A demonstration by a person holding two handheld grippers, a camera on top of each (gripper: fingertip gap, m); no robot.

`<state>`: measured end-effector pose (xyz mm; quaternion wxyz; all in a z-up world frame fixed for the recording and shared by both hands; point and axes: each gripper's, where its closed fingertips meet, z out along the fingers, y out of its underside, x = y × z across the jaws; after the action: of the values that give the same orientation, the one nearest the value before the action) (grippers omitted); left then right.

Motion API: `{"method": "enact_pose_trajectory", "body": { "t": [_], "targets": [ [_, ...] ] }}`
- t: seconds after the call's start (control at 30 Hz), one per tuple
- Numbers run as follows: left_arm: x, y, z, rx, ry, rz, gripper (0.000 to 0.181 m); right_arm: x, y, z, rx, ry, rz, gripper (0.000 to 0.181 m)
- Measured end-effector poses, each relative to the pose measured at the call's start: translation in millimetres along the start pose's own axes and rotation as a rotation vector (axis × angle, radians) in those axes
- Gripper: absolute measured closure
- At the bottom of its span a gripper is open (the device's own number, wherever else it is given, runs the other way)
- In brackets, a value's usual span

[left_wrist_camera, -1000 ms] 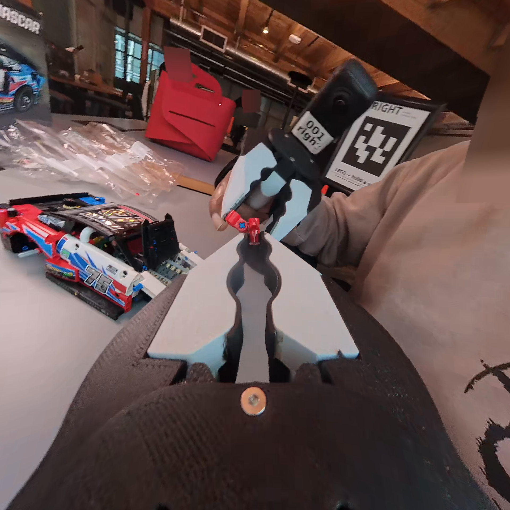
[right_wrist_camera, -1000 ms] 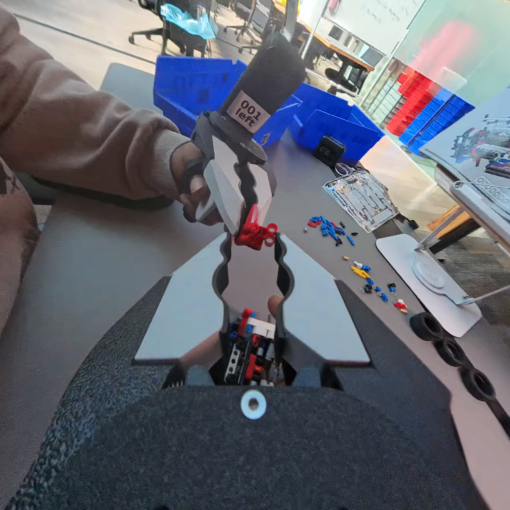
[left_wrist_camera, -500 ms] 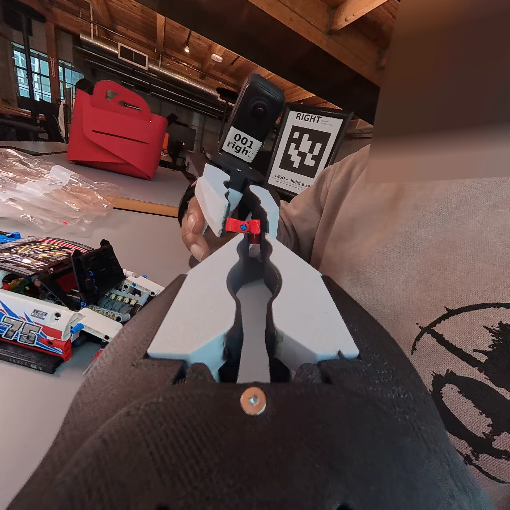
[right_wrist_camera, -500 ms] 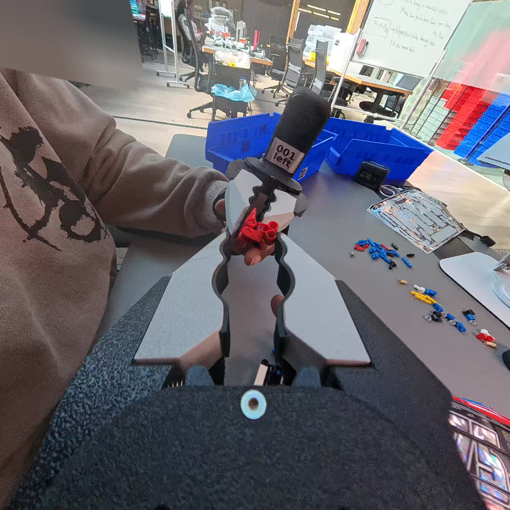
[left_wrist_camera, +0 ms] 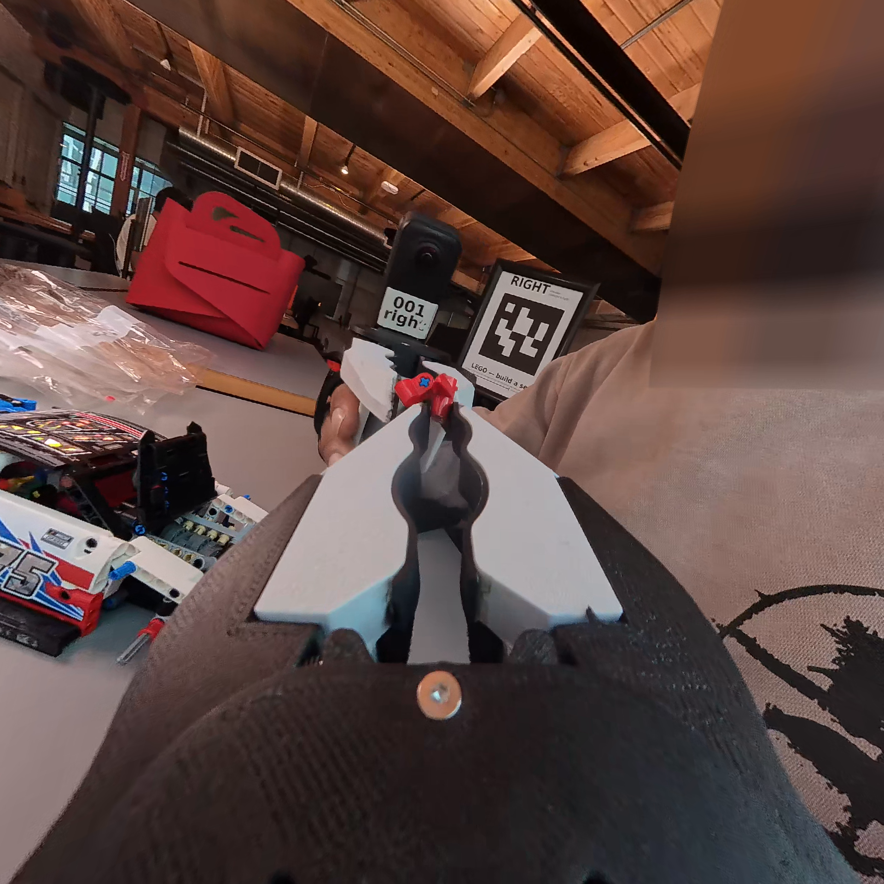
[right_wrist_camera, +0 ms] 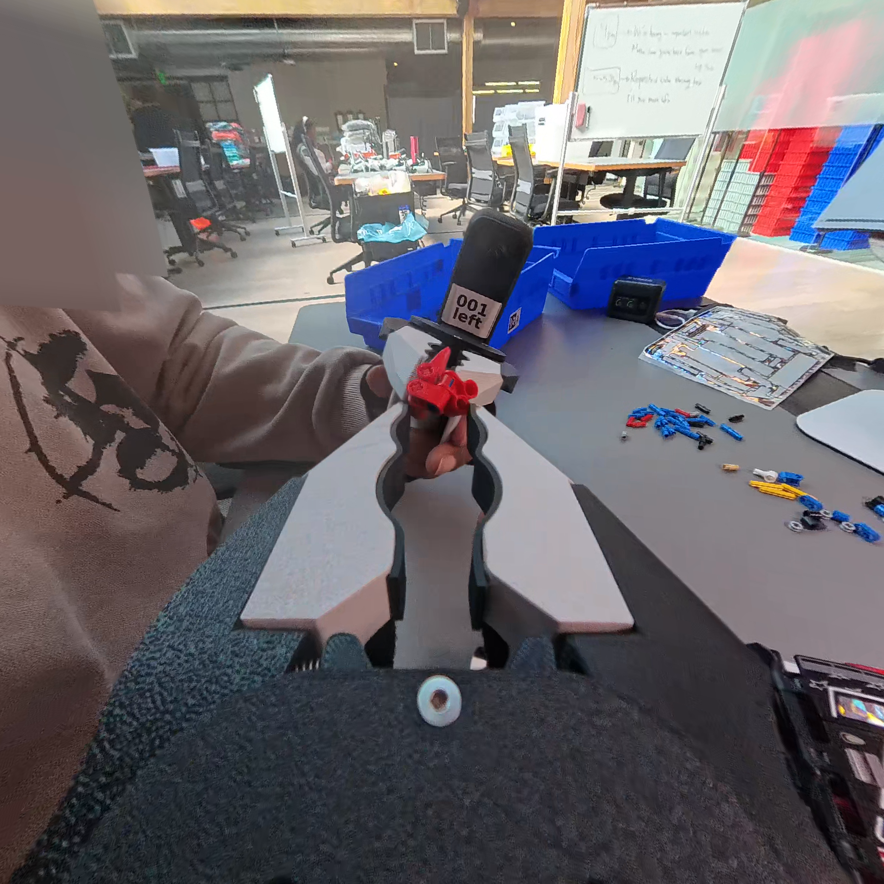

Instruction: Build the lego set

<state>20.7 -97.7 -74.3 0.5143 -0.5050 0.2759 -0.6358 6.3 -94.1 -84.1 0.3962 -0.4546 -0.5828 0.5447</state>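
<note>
Meanwhile, both tools met above the bench, left of the loose parts (right_wrist_camera: 679, 423). The left tool (left_wrist_camera: 437, 411) was clamped on the red connector (left_wrist_camera: 425, 390); the right tool (right_wrist_camera: 437, 406) pinched its other end. Misaligned twisting could probably pop the connector free toward the race car (left_wrist_camera: 71, 535).

An open-plan workshop-style office in a converted loft: exposed timber ceiling beams (left_wrist_camera: 516, 52) and ductwork (left_wrist_camera: 268, 162) overhead, rows of desks (right_wrist_camera: 617, 165) with mesh office chairs (right_wrist_camera: 483, 177) at 12 o'clock, a whiteboard (right_wrist_camera: 655, 67) at 1 o'clock, stacked red and blue storage bins (right_wrist_camera: 803, 182) at 2 o'clock.
</note>
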Motion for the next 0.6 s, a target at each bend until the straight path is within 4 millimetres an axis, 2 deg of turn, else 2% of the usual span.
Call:
{"method": "enact_pose_trajectory", "body": {
  "t": [0.23,0.33,0.47,0.6],
  "targets": [
    [-3.8,1.7,-2.7,-0.01,-0.015,-0.02,0.176,0.4,4.1,0.1,0.018,0.008,-0.049,0.154],
    [0.7,4.2,-2.7,-0.03,0.012,-0.013,0.176,-9.0,2.9,-2.9,0.039,-0.096,0.036,0.148],
    [9.0,11.8,0.6,-0.082,0.066,-0.007,0.176,-13.3,9.8,-6.1,0.03,-0.239,0.236,0.141],
    [14.4,26.6,4.1,-0.158,0.105,-0.022,0.176,-29.1,13.3,-8.8,0.021,-0.372,0.321,0.149]
  ]
}}
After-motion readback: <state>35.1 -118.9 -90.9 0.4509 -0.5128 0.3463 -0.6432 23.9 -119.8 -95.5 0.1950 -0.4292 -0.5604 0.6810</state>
